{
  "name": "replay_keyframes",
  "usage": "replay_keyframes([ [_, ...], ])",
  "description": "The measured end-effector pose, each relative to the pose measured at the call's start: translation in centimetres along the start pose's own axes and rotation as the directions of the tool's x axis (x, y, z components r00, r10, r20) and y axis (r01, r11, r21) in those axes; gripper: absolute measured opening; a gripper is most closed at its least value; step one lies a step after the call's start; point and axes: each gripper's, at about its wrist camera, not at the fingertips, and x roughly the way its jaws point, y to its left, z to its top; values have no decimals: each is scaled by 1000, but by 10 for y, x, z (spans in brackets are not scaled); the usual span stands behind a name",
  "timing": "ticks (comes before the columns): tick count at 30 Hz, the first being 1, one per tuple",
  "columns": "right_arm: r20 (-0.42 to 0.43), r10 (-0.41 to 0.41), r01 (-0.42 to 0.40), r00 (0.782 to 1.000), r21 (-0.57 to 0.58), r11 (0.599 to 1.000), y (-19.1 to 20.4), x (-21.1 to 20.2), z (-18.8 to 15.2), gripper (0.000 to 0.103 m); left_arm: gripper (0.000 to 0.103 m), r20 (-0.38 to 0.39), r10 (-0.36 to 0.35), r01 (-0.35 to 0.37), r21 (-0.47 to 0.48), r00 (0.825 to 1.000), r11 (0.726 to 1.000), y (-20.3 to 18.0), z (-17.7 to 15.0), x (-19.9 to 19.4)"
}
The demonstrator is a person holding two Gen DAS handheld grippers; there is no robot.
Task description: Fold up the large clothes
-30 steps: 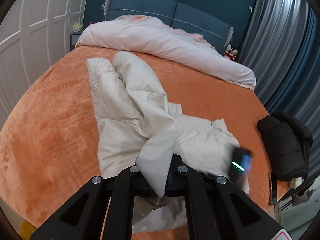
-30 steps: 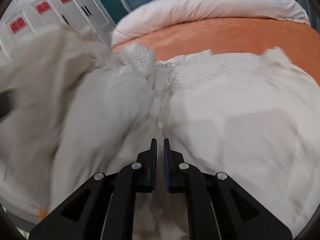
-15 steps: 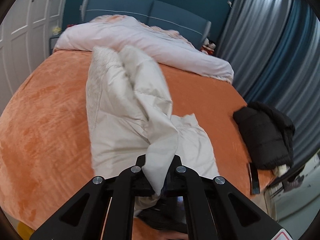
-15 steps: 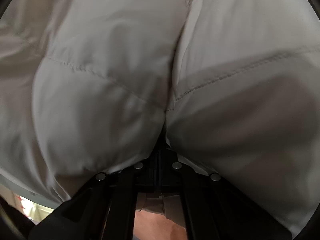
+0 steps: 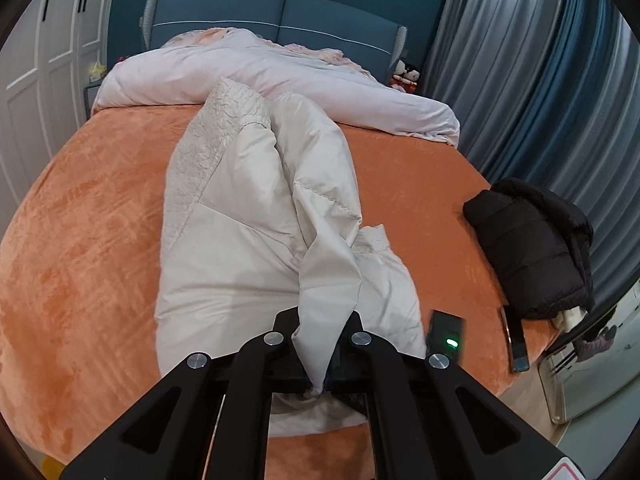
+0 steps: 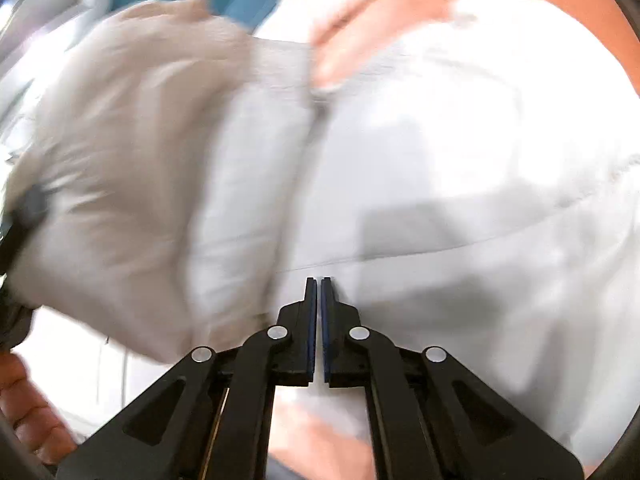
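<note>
The cream down jacket (image 5: 256,216) lies lengthwise up the frame's centre on the orange bed (image 5: 80,240); left hand-held gripper (image 5: 318,354) pinches its sleeve, right hand-held gripper (image 6: 318,320) pressed together, empty, over it.

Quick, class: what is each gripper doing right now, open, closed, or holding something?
Left gripper: closed on a fold of the cream jacket.
Right gripper: jaws closed with nothing between them, just above the jacket.
</note>
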Motion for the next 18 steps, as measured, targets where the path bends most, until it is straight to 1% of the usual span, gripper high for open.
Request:
replay_keyframes([
  [1,-19,-1,1,1000,10,1000,-6,8,0,0,0,-2,-8,8,12,1000,1000,-5,0,2],
  [2,-27,15,-15,1000,18,1000,-9,17,0,0,0,-12,-14,14,35,1000,999,-14,0,6],
  [4,-33,36,-35,999,20,999,-9,32,-2,0,0,-34,-26,28,81,999,996,-29,-1,16],
  [5,-35,39,-38,999,13,999,-8,40,-2,0,0,-57,-33,38,105,998,994,-38,-3,26],
  [8,-59,35,-35,998,5,999,-4,53,-1,0,0,-128,-50,66,127,991,990,-56,-11,55],
  [10,-90,64,-62,994,24,998,-4,61,0,0,0,-140,-41,62,145,989,988,-65,-16,64],
  [11,-102,83,-80,991,35,996,-5,64,1,0,0,-134,-25,47,167,991,985,-70,-19,65],
  [14,-112,96,-94,989,23,995,-4,69,-1,0,0,-147,-7,34,182,989,983,-73,-23,70],
  [16,-113,106,-103,988,32,994,-9,57,-2,0,0,-156,2,30,206,988,978,-75,-27,77],
  [18,-122,135,-122,983,104,987,-13,38,-6,0,0,-162,-8,45,223,987,974,-79,-29,82],
])
